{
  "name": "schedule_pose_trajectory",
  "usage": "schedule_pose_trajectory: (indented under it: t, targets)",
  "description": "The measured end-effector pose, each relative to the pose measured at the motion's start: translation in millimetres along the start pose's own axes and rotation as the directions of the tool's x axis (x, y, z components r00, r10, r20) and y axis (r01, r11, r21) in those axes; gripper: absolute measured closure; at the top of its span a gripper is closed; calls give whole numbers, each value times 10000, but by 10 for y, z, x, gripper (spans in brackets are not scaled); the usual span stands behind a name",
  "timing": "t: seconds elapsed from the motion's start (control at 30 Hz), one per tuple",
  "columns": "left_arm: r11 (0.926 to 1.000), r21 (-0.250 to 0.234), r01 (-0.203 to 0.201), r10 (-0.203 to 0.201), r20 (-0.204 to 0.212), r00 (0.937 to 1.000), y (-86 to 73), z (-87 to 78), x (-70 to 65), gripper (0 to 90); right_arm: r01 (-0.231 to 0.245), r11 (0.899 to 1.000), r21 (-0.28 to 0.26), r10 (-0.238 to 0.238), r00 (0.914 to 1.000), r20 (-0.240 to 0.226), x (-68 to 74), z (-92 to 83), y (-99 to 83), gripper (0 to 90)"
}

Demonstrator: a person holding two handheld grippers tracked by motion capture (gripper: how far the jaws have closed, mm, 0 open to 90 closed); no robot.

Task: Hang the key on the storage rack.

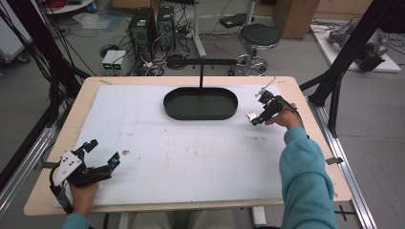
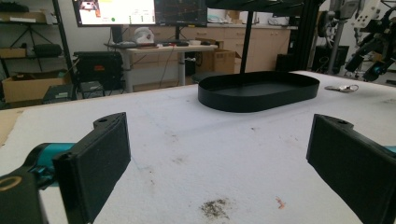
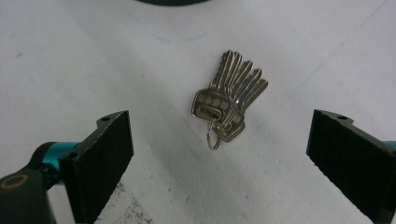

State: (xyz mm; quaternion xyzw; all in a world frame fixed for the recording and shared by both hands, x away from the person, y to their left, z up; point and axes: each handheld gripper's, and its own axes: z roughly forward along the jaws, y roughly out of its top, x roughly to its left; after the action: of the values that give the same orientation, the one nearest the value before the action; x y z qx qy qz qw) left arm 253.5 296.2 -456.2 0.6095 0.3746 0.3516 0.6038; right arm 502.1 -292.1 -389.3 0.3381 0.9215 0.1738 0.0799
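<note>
Looking from high, the right gripper (image 1: 254, 118) hovers spread over a small bunch of brass-coloured metal keys on a wire ring (image 1: 251, 116) lying on the white foam-topped table (image 1: 191, 157) right of the black oval tray (image 1: 200, 103), the left gripper (image 1: 98, 157) idling spread near the front edge; its own view shows wide jaws over bare board; the right gripper view shows the keys (image 3: 229, 105) fanned flat between parted jaws, judged light, rigid, slippery, loosely jointed, best pinched across the stacked heads.

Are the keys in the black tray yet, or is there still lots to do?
Not yet. Nothing looks finished: the black tray looks bare inside, and the bunch of keys lies flat on the white table top beside it. Right now the right gripper hovers over the keys with its jaws wide open, probably about to grab them. The left gripper waits open at the near edge. Probably left: grabbing, lifting and dropping them in.
</note>
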Motion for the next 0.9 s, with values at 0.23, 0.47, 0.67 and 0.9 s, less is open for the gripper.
schedule_pose_trajectory:
  t: [0.23,0.47,0.67,0.9]
  targets:
    - [10000,-11,-9,9,8,10000,0,0,0,67,-60,9995,310,60,10000,-26,-12,41,2,166]
    - [10000,-7,-22,22,-8,10000,0,-1,1,67,-137,9982,576,131,9999,102,-24,89,12,227]
    - [10000,-16,-7,7,-9,10000,0,-4,-2,67,-125,9967,798,110,9998,192,-13,95,27,331]
    - [10000,1,-18,18,4,10000,-1,-6,1,67,-86,9949,1005,49,9993,371,-7,102,41,517]
